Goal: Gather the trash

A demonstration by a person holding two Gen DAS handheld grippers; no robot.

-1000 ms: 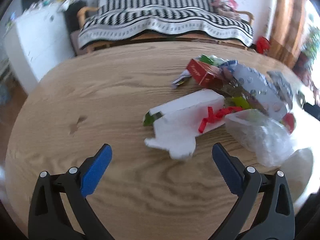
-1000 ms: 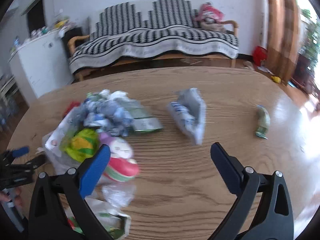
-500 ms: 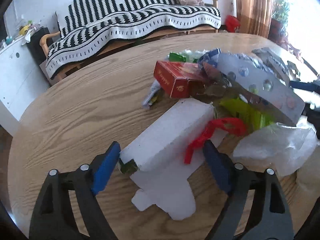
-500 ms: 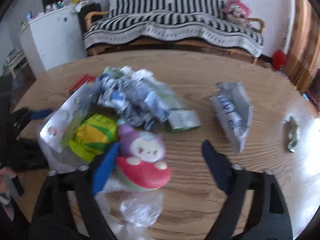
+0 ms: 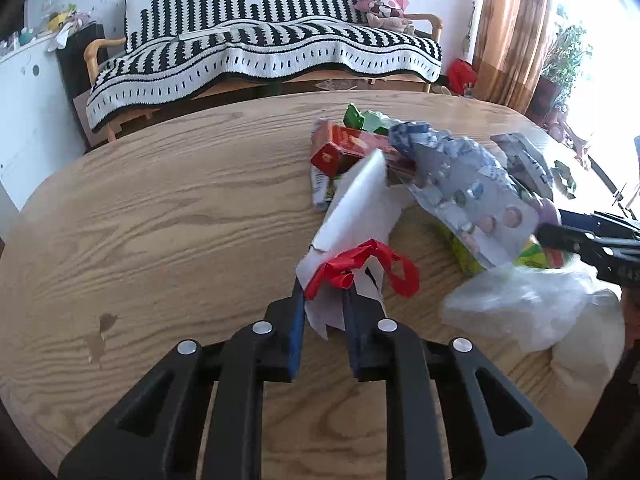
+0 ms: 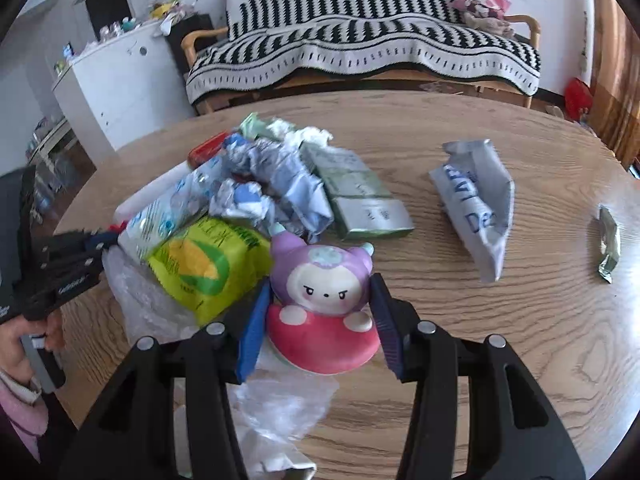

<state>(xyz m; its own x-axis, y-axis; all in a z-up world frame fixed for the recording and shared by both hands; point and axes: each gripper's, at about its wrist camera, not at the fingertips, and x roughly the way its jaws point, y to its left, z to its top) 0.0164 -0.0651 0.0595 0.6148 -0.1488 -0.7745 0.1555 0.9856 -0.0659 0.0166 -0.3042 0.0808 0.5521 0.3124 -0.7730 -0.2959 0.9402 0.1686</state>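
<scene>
On the wooden table (image 5: 168, 216), a heap of trash lies before a sofa draped in a black-and-white striped blanket (image 5: 256, 52). At the near edge of that heap the left claw (image 5: 322, 312) has its blue pads nearly together and closing, pinching the torn end of a flattened white carton (image 5: 356, 208); a twisted red plastic strip (image 5: 360, 268) hangs over the carton just ahead of the pads. Beyond the carton sit a red box (image 5: 340, 148), a silvery blister-pack sheet (image 5: 476, 204) and a clear plastic bag (image 5: 520, 308), with the other claw reaching in from the right edge of that view. From the right wrist view, the right claw (image 6: 318, 320) straddles a pink and purple squishy toy (image 6: 320, 304) with a cartoon face; its jaws are half spread and closing, the toy between them and the blue pads close against its sides. Left of the toy lies a yellow-green corn packet (image 6: 208, 264), behind it crumpled blue-and-white wrappers (image 6: 276, 184) and a pale green flat box (image 6: 360, 196). Well apart on the right rest a torn grey mailer (image 6: 480, 208) and a small foil wrapper (image 6: 610, 244). A person's hand (image 6: 24, 340) in a pink sleeve grips the left tool at the left edge.
</scene>
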